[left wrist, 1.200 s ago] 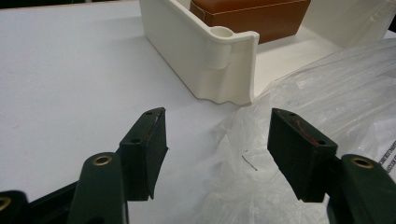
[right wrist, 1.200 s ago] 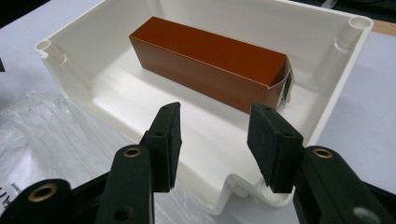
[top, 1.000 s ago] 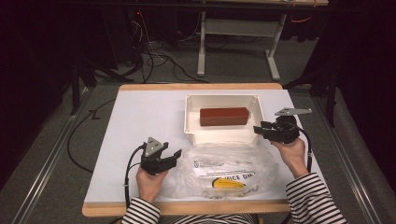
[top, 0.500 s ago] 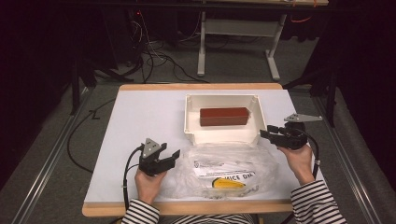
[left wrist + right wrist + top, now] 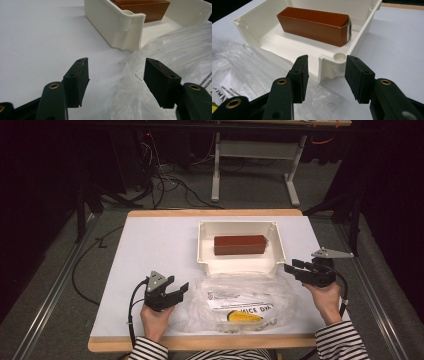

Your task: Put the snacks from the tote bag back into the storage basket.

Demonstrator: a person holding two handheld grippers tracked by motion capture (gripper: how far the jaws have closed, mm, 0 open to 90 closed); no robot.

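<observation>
A white tray (image 5: 237, 266) stands mid-table with a brown box (image 5: 239, 244) lying inside it. In front of the tray lies a crumpled clear plastic bag (image 5: 235, 302) holding a printed sheet and something yellow. My left gripper (image 5: 181, 289) rests at the bag's left edge, open; in the left gripper view the left gripper (image 5: 116, 75) frames the bag's edge (image 5: 130, 72) without pressing it. My right gripper (image 5: 291, 267) hovers open off the tray's front right corner. In the right gripper view the right gripper (image 5: 327, 72) points at that tray corner (image 5: 338, 58), with the brown box (image 5: 314, 25) beyond.
The white table (image 5: 150, 245) has bare surface left of the tray and along the right side. Cables and a desk frame (image 5: 250, 150) lie on the floor beyond the far edge. Striped sleeves come in at the bottom.
My right gripper has drawn away from the tray to the right and slightly toward the person. The left gripper, the bag and the tray have stayed put.
</observation>
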